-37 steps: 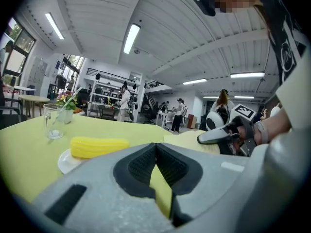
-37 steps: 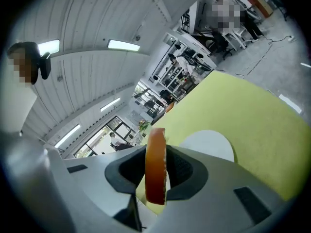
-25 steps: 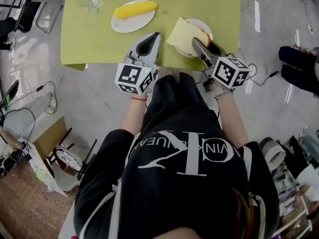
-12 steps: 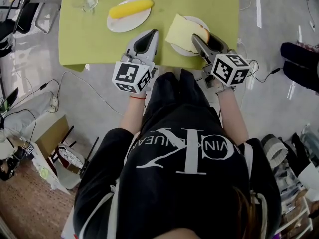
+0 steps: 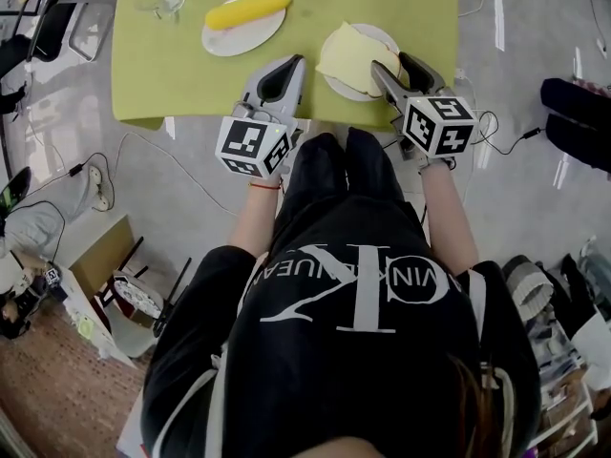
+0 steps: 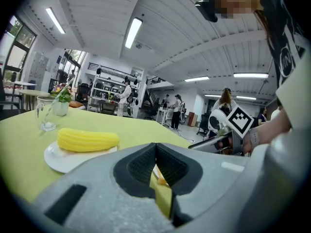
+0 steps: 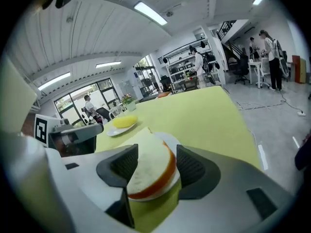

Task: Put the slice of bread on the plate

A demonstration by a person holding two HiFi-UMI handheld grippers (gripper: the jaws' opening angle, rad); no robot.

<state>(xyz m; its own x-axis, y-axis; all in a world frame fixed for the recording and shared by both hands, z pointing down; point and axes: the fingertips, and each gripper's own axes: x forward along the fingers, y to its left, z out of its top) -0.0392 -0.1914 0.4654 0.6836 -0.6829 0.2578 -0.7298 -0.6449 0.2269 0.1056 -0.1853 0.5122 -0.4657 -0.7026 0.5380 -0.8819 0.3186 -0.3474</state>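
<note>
Two grippers | right gripper [image 5: 393,65]: jaws just been opening, now wide; bread [image 5: 355,57] between them, unpinched, resting on plate [image 5: 382,35], stretching ahead of jaws | left gripper [image 5: 284,69]: closed, empty, farther off | exit looks straight back

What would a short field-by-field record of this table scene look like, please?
surface: yellow-green tabletop
bread: pale slice of bread with a brown crust, lying on the round white plate
right gripper: jaws have just been opening; they stand apart on either side of the bread, not clamping it
left gripper: jaws together, nothing between them, near the table's front edge
other items: yellow corn cob on a second white plate, to the left
task status: bread appears set down on its plate
</note>
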